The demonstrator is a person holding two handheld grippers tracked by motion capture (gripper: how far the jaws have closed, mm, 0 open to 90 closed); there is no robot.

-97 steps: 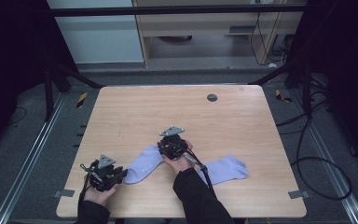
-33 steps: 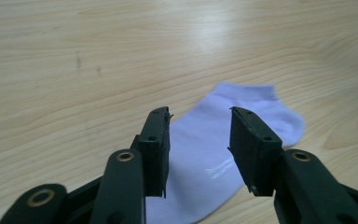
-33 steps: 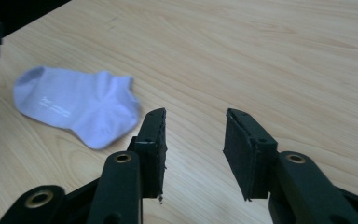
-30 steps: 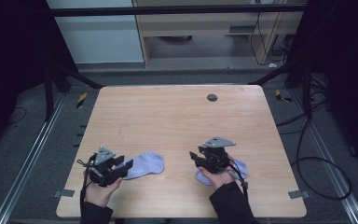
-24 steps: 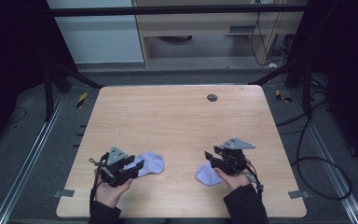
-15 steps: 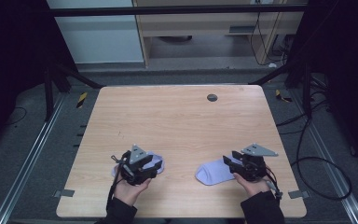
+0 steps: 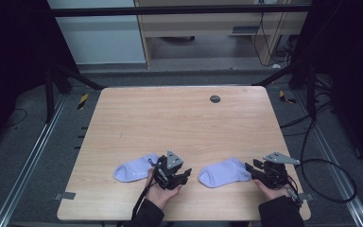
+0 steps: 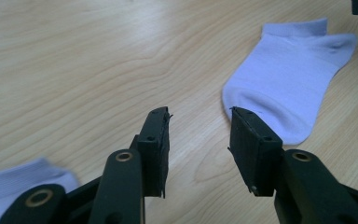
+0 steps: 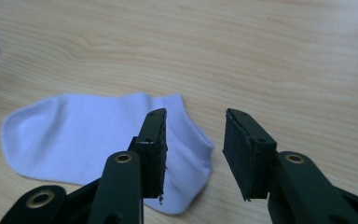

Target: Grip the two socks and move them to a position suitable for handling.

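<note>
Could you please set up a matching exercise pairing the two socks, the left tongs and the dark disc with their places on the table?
Things:
1. left sock
2. right sock
3. left tongs
4. dark disc

Places:
A. far part of the table, alone
B. between the two socks, open
C. just left of the right tongs
D. nearest the table's left edge

Pairs: 1-D, 2-C, 3-B, 4-A

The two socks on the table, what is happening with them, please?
A person holds a gripper in each hand at a wooden table. Two pale lilac socks lie flat near the front edge, apart from each other. The left gripper sits between them, beside the left sock, its jaws open and empty. The right gripper is at the cuff end of the right sock, also open. Neither sock is gripped at this moment.
</note>
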